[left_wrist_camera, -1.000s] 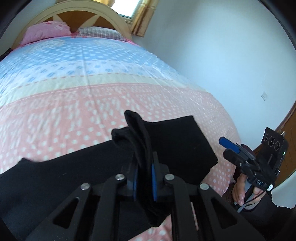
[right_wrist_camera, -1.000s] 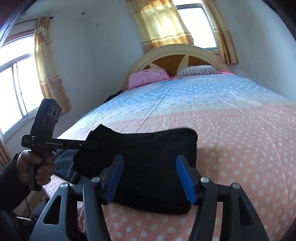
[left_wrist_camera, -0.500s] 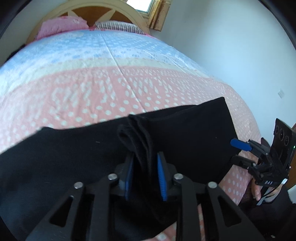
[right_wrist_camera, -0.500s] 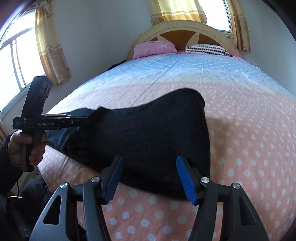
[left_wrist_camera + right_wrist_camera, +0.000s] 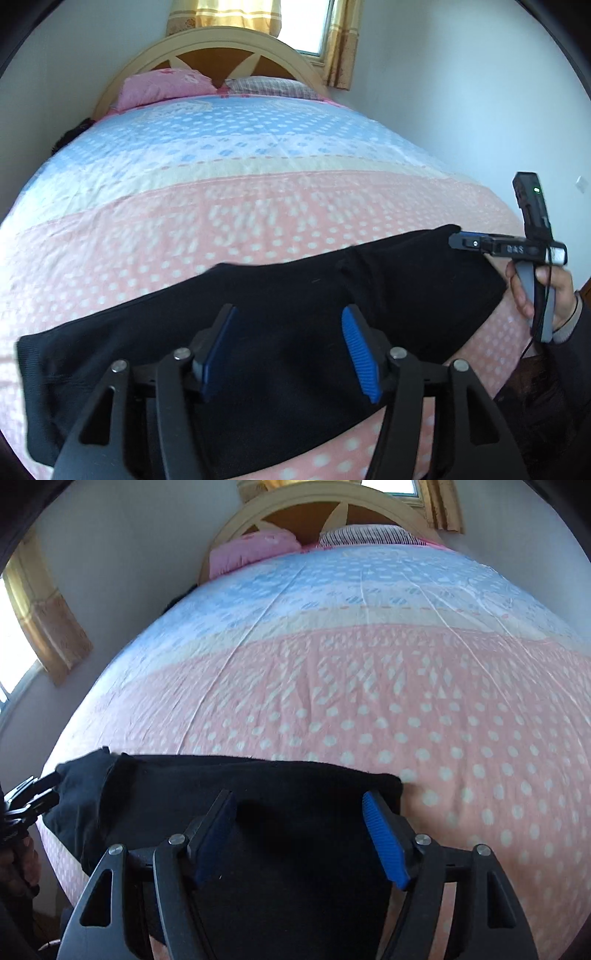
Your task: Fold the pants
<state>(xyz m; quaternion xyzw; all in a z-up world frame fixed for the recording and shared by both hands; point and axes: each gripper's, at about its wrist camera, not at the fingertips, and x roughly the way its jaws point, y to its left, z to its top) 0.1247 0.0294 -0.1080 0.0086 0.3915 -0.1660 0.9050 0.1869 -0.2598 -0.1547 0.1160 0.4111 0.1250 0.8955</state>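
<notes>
Black pants [image 5: 280, 295] lie folded flat across the near end of the bed; they also show in the right wrist view [image 5: 258, 786]. My left gripper [image 5: 290, 350] is open and empty, its blue pads spread just above the cloth. My right gripper [image 5: 301, 834] is open and empty over the pants' right part, near their right edge. In the left wrist view the right gripper [image 5: 469, 243] shows at the pants' far right corner. In the right wrist view the left gripper [image 5: 33, 790] shows at the pants' left end.
The bed [image 5: 258, 192] has a pink dotted cover near me and a blue dotted one farther back. Two pillows [image 5: 166, 86] lie by the wooden headboard [image 5: 229, 51]. A white wall [image 5: 461, 92] runs along the bed's right side.
My left gripper has opened and let go of the fold of pants it pinched. The cloth now lies flat. My right gripper has moved in closer over the pants.
</notes>
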